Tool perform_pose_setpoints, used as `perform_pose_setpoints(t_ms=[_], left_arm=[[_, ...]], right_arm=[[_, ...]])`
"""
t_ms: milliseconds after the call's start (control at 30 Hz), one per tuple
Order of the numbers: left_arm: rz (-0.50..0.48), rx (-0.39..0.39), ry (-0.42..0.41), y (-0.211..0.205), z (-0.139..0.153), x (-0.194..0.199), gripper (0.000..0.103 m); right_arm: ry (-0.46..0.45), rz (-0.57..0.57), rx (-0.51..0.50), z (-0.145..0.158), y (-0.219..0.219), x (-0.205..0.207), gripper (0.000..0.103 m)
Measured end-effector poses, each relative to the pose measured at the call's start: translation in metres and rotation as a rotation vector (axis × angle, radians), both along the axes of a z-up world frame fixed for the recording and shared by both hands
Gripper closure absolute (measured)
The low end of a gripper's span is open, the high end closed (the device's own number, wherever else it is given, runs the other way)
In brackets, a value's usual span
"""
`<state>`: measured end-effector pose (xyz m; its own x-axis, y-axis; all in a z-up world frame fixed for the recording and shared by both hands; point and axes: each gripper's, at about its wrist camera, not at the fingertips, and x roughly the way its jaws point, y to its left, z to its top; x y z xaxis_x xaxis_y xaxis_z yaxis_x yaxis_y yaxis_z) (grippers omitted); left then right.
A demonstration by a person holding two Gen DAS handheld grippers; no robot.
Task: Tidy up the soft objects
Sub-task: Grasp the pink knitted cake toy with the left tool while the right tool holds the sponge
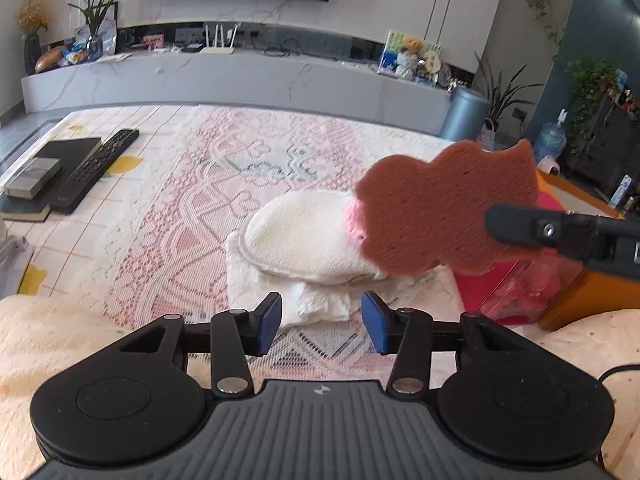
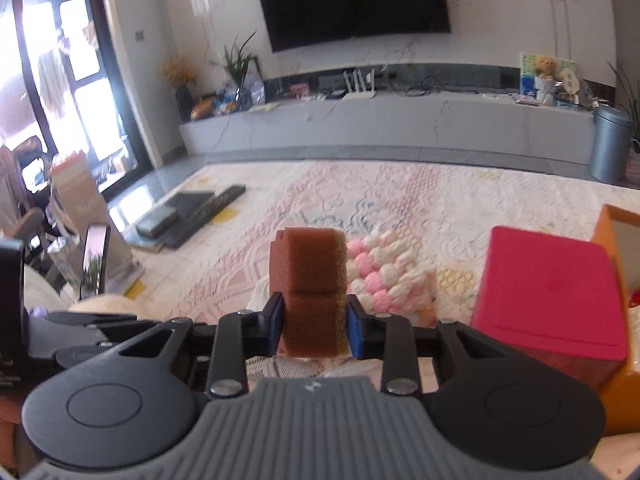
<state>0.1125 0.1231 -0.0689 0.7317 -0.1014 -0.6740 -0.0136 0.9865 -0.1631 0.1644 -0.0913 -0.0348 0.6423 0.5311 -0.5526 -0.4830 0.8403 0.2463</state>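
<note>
Right wrist view: your right gripper clamps the brown sponge between both pads, lifted above the lace-covered bench | left wrist view: your left gripper hangs half open, holding nothing | cream mitt lies on white cloth just ahead | red box sits beside the sponge.
</note>
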Motion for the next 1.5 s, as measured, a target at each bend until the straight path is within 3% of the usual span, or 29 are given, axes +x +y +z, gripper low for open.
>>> perform_pose_setpoints(t_ms=[233, 467, 600, 800, 900, 967, 1067, 1200, 1467, 1500], left_arm=[[-0.111, 0.087, -0.081, -0.020, 0.009, 0.020, 0.029], [-0.208, 0.164, -0.085, -0.041, -0.003, 0.069, 0.024], [-0.177, 0.113, -0.049, -0.035, -0.018, 0.100, 0.024], [-0.204, 0.038, -0.007, -0.036, -0.036, 0.123, 0.025], [-0.230, 0.038, -0.030, -0.042, -0.038, 0.120, 0.041], [-0.249, 0.080, -0.056, -0.049, -0.037, 0.114, 0.051], [-0.261, 0.141, -0.090, -0.059, -0.034, 0.106, 0.075], [-0.230, 0.150, -0.114, -0.061, -0.029, 0.098, 0.082], [-0.123, 0.136, -0.203, -0.072, 0.008, 0.067, 0.085], [-0.111, 0.129, -0.210, -0.073, 0.014, 0.064, 0.094]], right_arm=[[-0.036, -0.157, -0.030, 0.008, -0.027, 0.028, 0.071], [-0.021, -0.191, -0.036, -0.002, -0.029, 0.056, 0.071], [-0.016, -0.174, -0.048, -0.006, -0.028, 0.063, 0.071], [0.002, -0.162, -0.064, -0.012, -0.027, 0.068, 0.071], [0.014, -0.167, -0.065, -0.014, -0.030, 0.069, 0.071], [0.020, -0.172, -0.067, -0.015, -0.029, 0.069, 0.071], [0.022, -0.181, -0.072, -0.017, -0.029, 0.067, 0.071], [0.021, -0.196, -0.062, -0.015, -0.033, 0.063, 0.071], [-0.047, -0.230, -0.016, 0.014, -0.053, 0.045, 0.071], [-0.057, -0.234, -0.009, 0.019, -0.058, 0.043, 0.071]])
